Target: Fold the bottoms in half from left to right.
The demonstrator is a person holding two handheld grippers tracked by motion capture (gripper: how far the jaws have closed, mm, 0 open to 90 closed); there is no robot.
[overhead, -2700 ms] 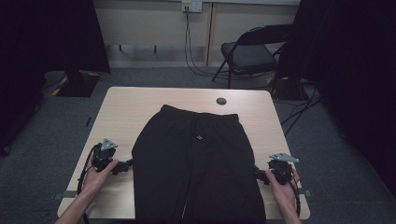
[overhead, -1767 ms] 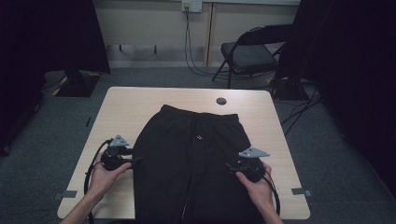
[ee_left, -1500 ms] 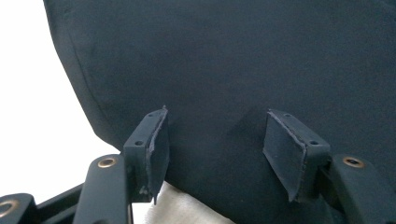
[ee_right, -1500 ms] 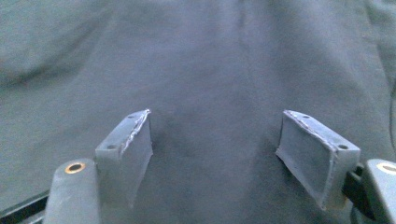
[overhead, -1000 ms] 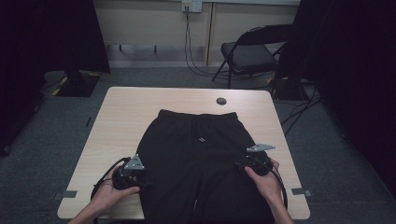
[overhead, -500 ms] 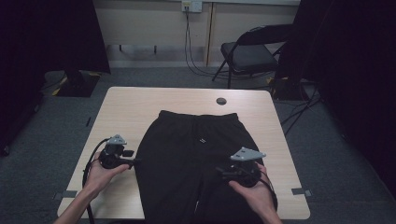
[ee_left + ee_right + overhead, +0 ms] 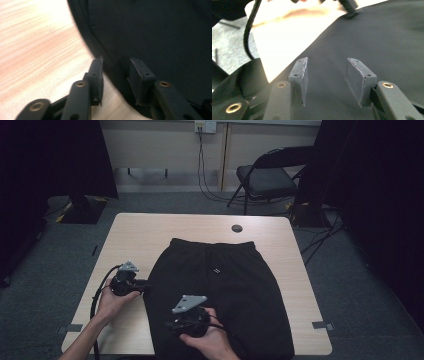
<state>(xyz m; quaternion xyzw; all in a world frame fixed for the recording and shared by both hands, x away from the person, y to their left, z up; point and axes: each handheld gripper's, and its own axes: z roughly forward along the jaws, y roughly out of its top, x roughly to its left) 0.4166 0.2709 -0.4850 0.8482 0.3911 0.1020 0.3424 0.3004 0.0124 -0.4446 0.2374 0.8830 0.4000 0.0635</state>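
Wooden table (image 7: 150,235), black trousers (image 7: 225,290) flat, left gripper (image 7: 146,285) fingers closing astride hem

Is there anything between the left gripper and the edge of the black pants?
Nothing visible. The left gripper straddles the side edge of the black pants on the table; its jaws have just been closing, with the hem between them and not yet pinched.

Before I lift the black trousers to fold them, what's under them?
The black trousers lie flat on the wooden table; light tabletop shows all around them. Anything beneath the cloth is covered.
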